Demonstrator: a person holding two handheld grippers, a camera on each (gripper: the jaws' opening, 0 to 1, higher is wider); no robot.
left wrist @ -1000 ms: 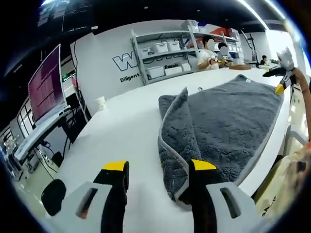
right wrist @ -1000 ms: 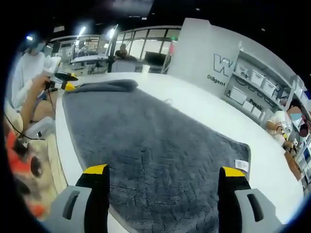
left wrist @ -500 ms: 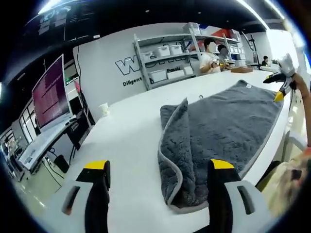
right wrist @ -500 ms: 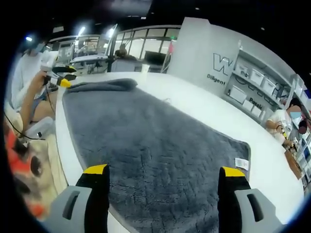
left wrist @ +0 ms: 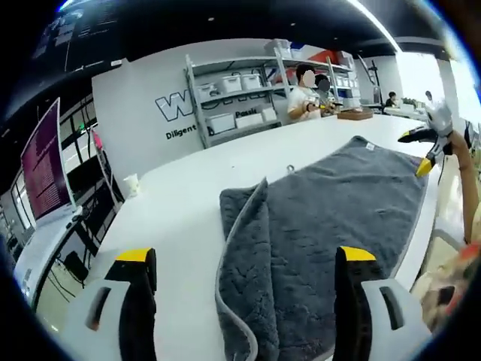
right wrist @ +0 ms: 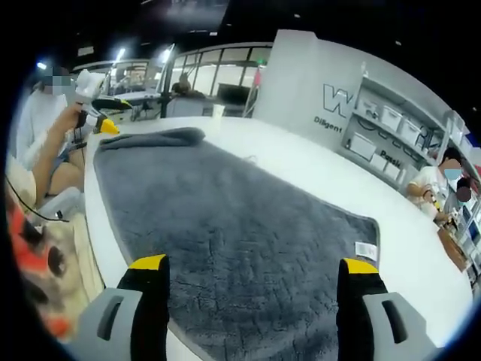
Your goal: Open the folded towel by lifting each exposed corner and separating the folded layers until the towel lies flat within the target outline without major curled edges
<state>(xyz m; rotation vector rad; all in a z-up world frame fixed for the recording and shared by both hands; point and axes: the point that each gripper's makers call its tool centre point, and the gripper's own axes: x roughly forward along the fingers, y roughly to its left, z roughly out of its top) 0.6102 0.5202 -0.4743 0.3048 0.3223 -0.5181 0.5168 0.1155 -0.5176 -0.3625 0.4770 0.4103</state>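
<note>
The grey towel (left wrist: 338, 195) lies spread on the white table (left wrist: 180, 203). Its near end is still folded over in a raised flap (left wrist: 244, 248) with a pale hem. My left gripper (left wrist: 244, 259) hovers open just above that flap, its yellow-tipped jaws wide apart and holding nothing. My right gripper (left wrist: 421, 150) is at the towel's far corner, held by a hand. In the right gripper view the towel (right wrist: 240, 218) lies flat, with a white label (right wrist: 366, 250) at one corner and the folded end (right wrist: 154, 137) far off. My right gripper (right wrist: 253, 265) stands open over it. My left gripper (right wrist: 98, 120) is beside that fold.
A paper cup (left wrist: 132, 184) stands on the table toward the far left. Shelves with white bins (left wrist: 240, 98) line the back wall, and people sit at the table's far end (left wrist: 304, 90). The table edge (right wrist: 105, 226) runs close along the towel's long side.
My left gripper's jaws have spread wider, away from the towel's near corner, and its view has shifted over the folded flap. In the right gripper view the left gripper has risen a little.
</note>
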